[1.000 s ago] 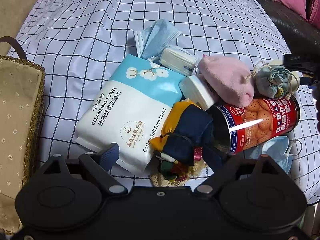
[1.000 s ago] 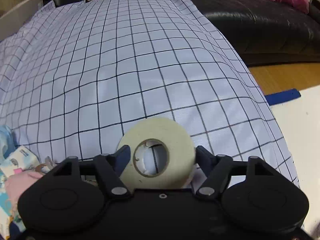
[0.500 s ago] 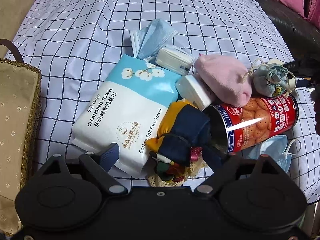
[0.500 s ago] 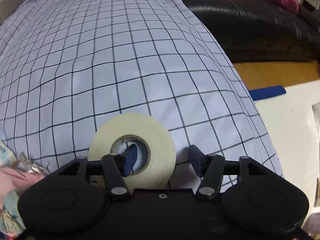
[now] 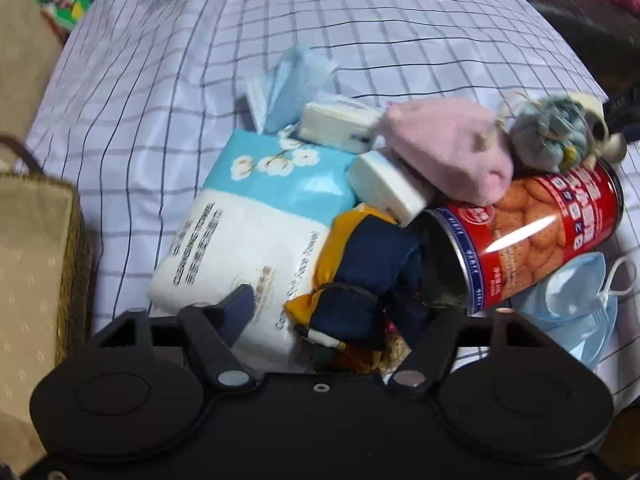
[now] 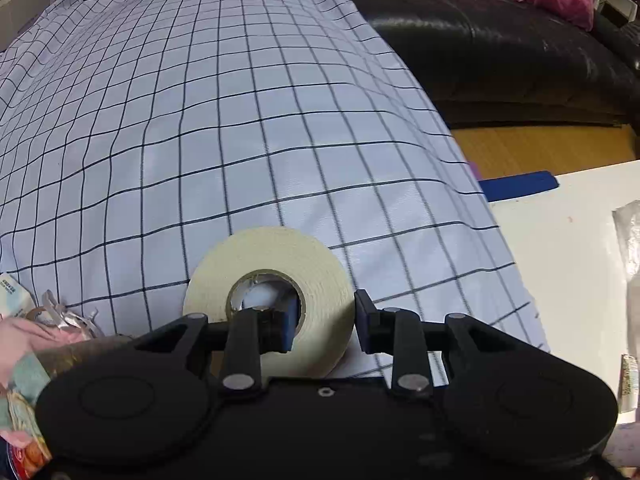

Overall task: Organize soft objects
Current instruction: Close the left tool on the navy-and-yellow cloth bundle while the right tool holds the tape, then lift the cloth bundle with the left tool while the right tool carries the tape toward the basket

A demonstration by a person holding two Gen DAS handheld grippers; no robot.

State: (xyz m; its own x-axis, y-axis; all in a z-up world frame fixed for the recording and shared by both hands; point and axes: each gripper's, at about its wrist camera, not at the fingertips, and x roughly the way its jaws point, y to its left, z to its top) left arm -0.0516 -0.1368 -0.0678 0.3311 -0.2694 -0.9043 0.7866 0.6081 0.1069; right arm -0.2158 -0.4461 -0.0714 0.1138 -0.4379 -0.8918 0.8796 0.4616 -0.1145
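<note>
In the left wrist view a heap lies on the checked cloth [image 5: 160,80]: a cotton towel pack [image 5: 256,216], a navy and yellow cloth bundle [image 5: 360,268], a pink pouch [image 5: 448,156], a grey-green pouch [image 5: 552,136], blue face masks [image 5: 288,84] and a red biscuit can [image 5: 536,228] on its side. My left gripper [image 5: 340,312] is open just over the bundle and towel pack. In the right wrist view my right gripper [image 6: 326,320] has one finger in the hole of a cream tape roll [image 6: 272,292] and one outside, pinching the ring wall.
A woven lined basket [image 5: 36,264] stands at the left of the heap. White packs [image 5: 384,188] lie among the soft things. A black sofa [image 6: 500,40] and a white table [image 6: 568,264] lie to the right of the checked cloth [image 6: 240,120].
My right gripper has shifted on the tape roll: its left finger now sits inside the hole and the jaws have narrowed on the ring wall. My left gripper moved closer to the heap.
</note>
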